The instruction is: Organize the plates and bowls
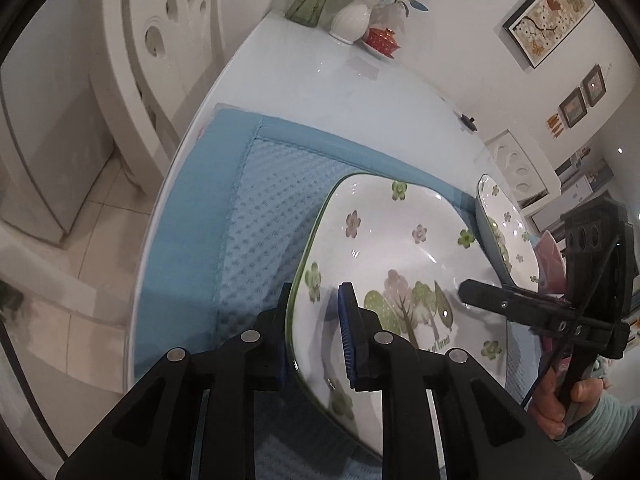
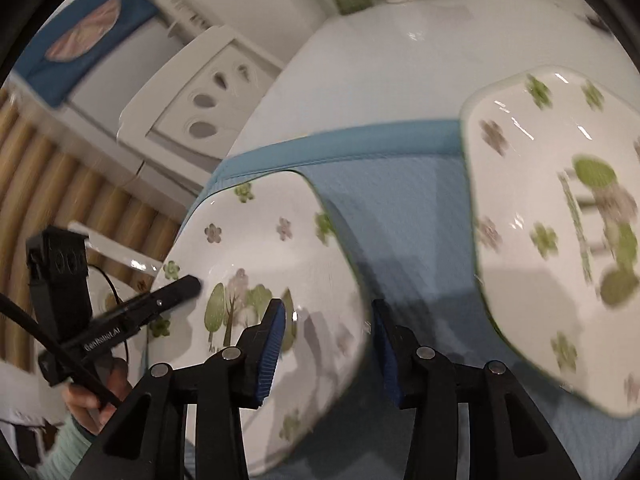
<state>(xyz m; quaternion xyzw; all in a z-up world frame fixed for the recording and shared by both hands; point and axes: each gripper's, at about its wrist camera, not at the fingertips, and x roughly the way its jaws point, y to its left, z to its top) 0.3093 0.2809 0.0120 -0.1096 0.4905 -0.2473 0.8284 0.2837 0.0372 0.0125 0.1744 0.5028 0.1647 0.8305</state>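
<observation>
Left wrist: left gripper (image 1: 318, 334) clamped on floral plate (image 1: 404, 248) rim; right gripper (image 2: 328, 344) jaws apart astride opposite rim, prob. to steady it.

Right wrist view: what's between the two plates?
Only bare blue mat. It separates the near plate from the second plate, nothing else on it; clearest in the right wrist view.

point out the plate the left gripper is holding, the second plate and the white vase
held plate (image 1: 400, 240), left wrist view, bare inside face
second plate (image 2: 540, 184), right wrist view, middle of its face
white vase (image 1: 351, 20), left wrist view, its belly
</observation>
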